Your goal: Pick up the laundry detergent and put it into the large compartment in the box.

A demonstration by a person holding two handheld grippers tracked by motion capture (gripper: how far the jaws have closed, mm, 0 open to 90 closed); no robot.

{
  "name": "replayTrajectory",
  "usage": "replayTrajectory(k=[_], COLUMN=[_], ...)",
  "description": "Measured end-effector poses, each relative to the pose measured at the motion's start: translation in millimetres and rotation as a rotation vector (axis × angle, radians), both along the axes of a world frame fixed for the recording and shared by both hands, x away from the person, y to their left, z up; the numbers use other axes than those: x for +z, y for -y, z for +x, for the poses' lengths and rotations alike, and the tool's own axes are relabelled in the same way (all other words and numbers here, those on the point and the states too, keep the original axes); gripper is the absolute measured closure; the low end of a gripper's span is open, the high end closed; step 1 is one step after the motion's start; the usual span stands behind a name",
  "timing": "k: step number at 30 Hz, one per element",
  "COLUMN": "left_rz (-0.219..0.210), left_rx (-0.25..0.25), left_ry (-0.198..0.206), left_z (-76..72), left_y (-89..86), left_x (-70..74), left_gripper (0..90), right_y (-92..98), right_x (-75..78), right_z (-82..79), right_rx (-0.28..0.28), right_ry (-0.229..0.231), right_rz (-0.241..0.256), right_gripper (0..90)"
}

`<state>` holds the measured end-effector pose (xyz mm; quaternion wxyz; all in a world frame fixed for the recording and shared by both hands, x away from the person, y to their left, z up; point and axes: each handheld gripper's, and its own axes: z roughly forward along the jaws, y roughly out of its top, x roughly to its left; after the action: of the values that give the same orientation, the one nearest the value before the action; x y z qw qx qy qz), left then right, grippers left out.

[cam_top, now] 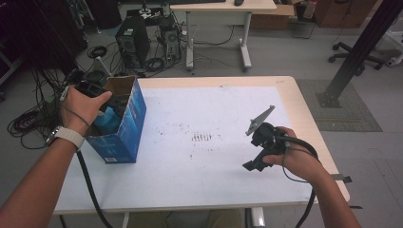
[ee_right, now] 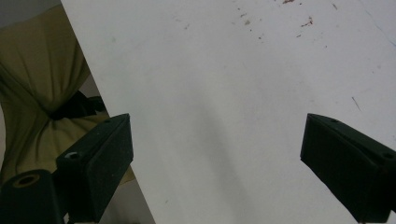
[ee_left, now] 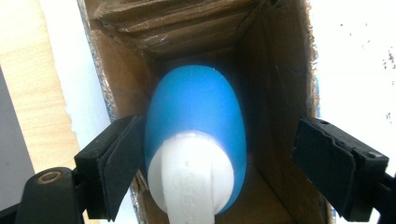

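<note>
In the high view, the left gripper (cam_top: 107,102) sits at the centre left, dipped into the open top of a blue cardboard box (cam_top: 128,126) that stands on the white table (cam_top: 209,166). The right gripper (cam_top: 259,154) hovers over the table at the lower right.

In the left gripper view, the jaws are spread wide inside the box (ee_left: 280,93); the left pad touches a smooth, rounded blue bottle (ee_left: 196,107) with a white ribbed cap (ee_left: 191,177), low in the frame's centre.

In the right gripper view, the right gripper's (ee_right: 215,168) jaws gape, holding nothing, above the matte, speckled tabletop (ee_right: 224,84).
</note>
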<state>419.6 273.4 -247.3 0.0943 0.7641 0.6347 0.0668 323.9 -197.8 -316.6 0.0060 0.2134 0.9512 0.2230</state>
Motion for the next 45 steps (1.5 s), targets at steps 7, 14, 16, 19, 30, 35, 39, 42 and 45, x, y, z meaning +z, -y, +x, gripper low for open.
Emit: replayTrajectory(k=[7, 14, 16, 19, 30, 35, 39, 42, 45], left_rz=[0.032, 0.054, 0.054, 0.056, 0.066, 0.056, 0.047, 0.045, 0.047], left_rx=[-0.004, -0.022, -0.030, -0.039, -0.091, -0.106, -0.120, -0.140, -0.158], left_ry=[0.015, 0.033, 0.032, 0.037, 0.060, 0.066, 0.069, 0.077, 0.081], left_z=[-2.0, -5.0, -5.7, -7.0, -13.6, -15.6, -17.0, -19.0, -20.9], left_y=[0.9, 3.1, 3.5, 4.3, 15.5, 19.5, 21.8, 24.3, 27.2], left_x=[11.3, 22.0, 24.3, 28.2, 49.9, 56.6, 60.9, 66.2, 70.2], left_gripper=[14.7, 14.3, 14.3, 14.2, 13.4, 12.9, 12.8, 12.6, 12.5], right_y=[0.3, 0.0, -0.1, 0.2, -0.1, -1.1, -1.2, -1.4, -1.6], right_x=[2.8, 4.7, 5.0, 5.5, 5.5, 5.9, 5.9, 5.6, 6.0], right_z=[-1.3, -2.8, -3.3, -3.8, -4.3, -4.2, -4.3, -4.5, -4.8], right_rx=[0.001, 0.001, 0.001, 0.000, 0.001, 0.005, 0.004, 0.005, 0.004], right_ry=[0.007, 0.010, 0.010, 0.012, 0.011, 0.011, 0.011, 0.010, 0.012], right_rz=[-0.001, 0.000, 0.000, 0.001, 0.002, 0.001, 0.001, 0.001, 0.001], right_gripper=[9.4, 9.3, 9.4, 9.4, 9.3, 9.4, 9.4, 9.3, 9.4])
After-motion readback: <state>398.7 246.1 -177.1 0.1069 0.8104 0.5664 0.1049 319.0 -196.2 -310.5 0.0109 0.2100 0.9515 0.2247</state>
